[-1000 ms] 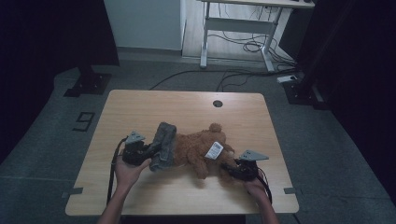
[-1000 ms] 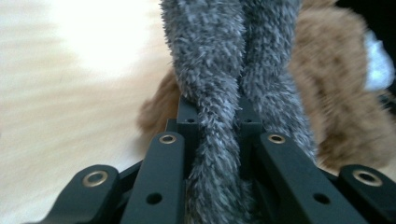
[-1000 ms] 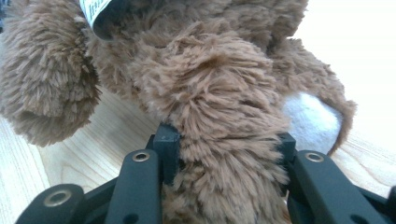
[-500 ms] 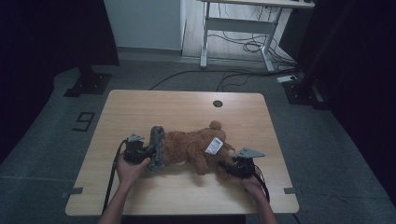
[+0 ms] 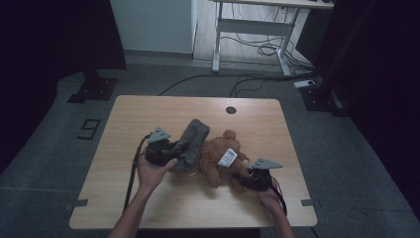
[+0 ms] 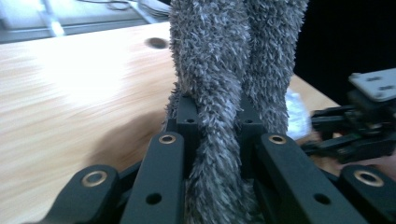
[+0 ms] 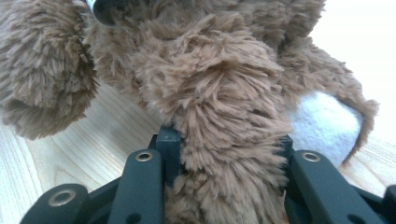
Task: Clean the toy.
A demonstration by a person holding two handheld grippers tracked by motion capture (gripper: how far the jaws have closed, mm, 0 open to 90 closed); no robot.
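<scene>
A brown teddy bear [image 5: 220,159] with a white tag [image 5: 228,157] lies on the wooden table [image 5: 143,116], right of the middle. My left gripper [image 5: 171,149] is shut on a grey fuzzy cloth [image 5: 193,143], lifted off the table beside the bear's left side. In the left gripper view the cloth [image 6: 215,70] rises in folds between the closed jaws of the left gripper [image 6: 215,114]. My right gripper [image 5: 246,177] is shut on one of the bear's limbs near the front right. In the right gripper view brown fur [image 7: 210,79] bulges between the jaws of the right gripper [image 7: 224,140], beside a white paw pad [image 7: 322,121].
A round cable hole [image 5: 231,109] sits near the table's far edge. Behind the table stand a white desk frame [image 5: 247,29] and loose cables [image 5: 267,49] on the floor. A dark stand base [image 5: 94,89] is at the back left.
My left gripper has risen and moved right toward the bear, carrying the grey cloth, which now stands higher and more bunched. The right gripper and the bear have stayed put.
</scene>
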